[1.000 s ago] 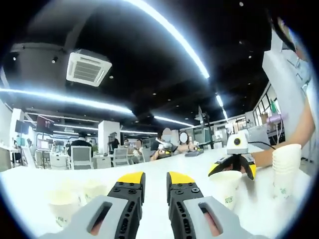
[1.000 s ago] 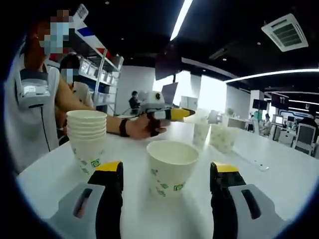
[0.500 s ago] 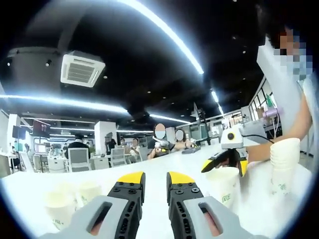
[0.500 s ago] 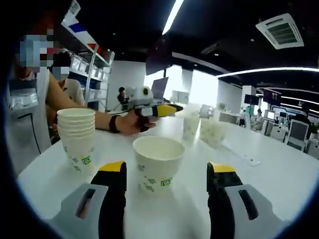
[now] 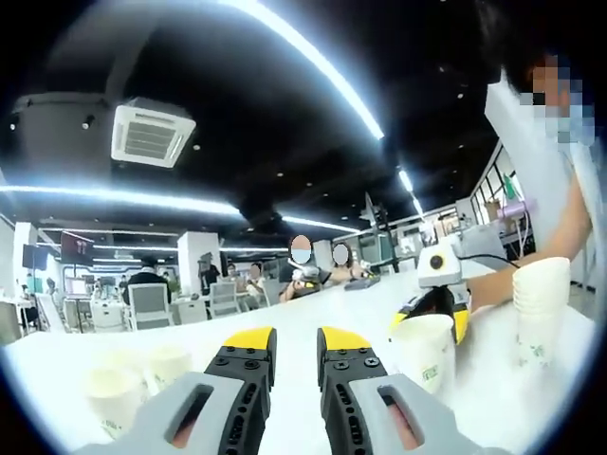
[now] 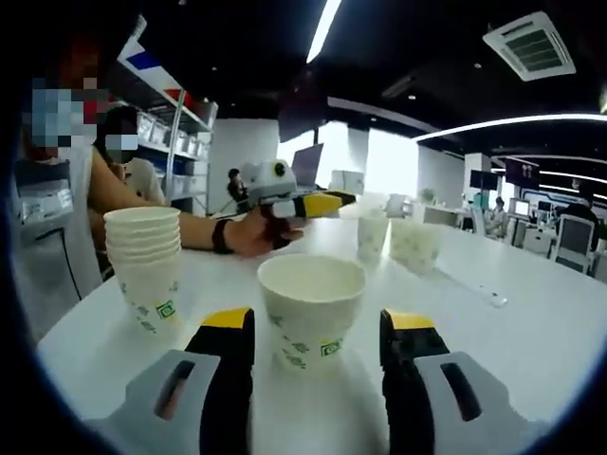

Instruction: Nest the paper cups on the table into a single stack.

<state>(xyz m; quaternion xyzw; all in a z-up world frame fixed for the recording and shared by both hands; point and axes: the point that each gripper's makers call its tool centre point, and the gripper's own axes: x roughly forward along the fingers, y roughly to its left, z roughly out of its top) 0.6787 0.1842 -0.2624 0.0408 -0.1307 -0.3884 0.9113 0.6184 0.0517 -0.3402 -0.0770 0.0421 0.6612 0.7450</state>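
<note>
Right gripper view: spread fingers (image 6: 318, 332) flanking single cup (image 6: 311, 308), contact unclear; left gripper (image 5: 296, 346) clenched, empty.

The left gripper (image 5: 295, 343) hovers nearly closed over the table (image 5: 313, 318); the right gripper (image 5: 432, 308) seems to straddle a paper cup (image 5: 423, 349) beside the stack (image 5: 542, 308).

Right gripper view: single cup (image 6: 310, 308) stands on the surface (image 6: 531, 341) between the right gripper (image 6: 316, 332) jaws. Cup stack (image 6: 144, 265) sits to its left, near the surface edge. Two more cups (image 6: 398, 237) stand farther back, right of the left gripper (image 6: 303, 204). Left gripper view: same two cups (image 5: 133, 379) lie low left of its jaws, single cup (image 5: 423, 349) right, stack (image 5: 541, 308) beyond it.
</note>
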